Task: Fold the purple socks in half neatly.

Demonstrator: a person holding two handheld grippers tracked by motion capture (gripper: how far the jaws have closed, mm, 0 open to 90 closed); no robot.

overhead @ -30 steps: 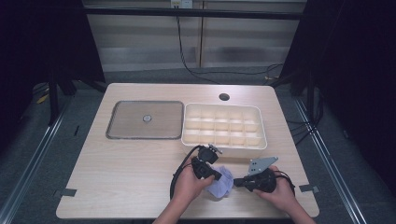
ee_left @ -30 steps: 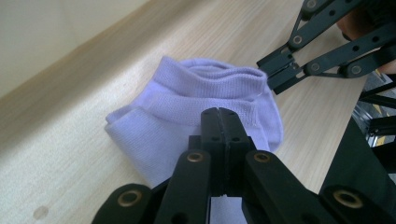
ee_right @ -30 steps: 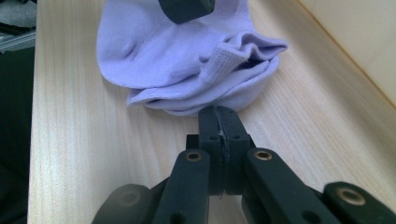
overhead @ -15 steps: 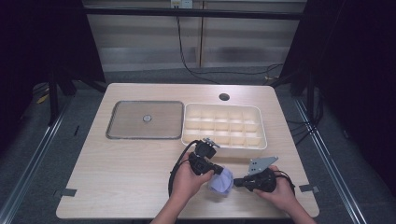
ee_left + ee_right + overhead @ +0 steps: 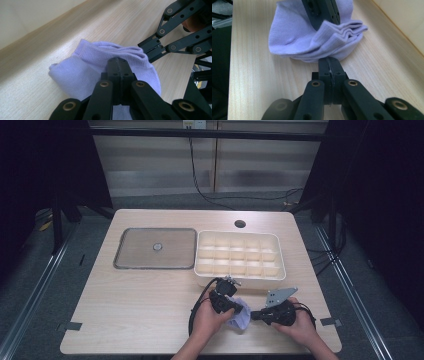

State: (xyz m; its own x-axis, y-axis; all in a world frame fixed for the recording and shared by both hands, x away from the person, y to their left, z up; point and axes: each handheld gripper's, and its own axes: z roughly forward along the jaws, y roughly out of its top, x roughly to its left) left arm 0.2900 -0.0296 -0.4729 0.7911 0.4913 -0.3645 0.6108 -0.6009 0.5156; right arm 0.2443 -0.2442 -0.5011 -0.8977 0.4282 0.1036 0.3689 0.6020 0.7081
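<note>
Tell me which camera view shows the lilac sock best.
The right gripper view: the lilac sock lies bunched on the table, its folded cuff layers plain. The left gripper view shows it close too, but the shut left gripper covers its middle. The high view gives just a small pale patch between both hands.

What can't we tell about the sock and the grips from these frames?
- Left gripper: the closed fingers hide the sock beneath them in the left gripper view; a pinch is unclear.
- Right gripper: fingers closed at the sock's edge; whether fabric is caught is unclear.
- High view: the sock is too small and half covered by the hands.
</note>
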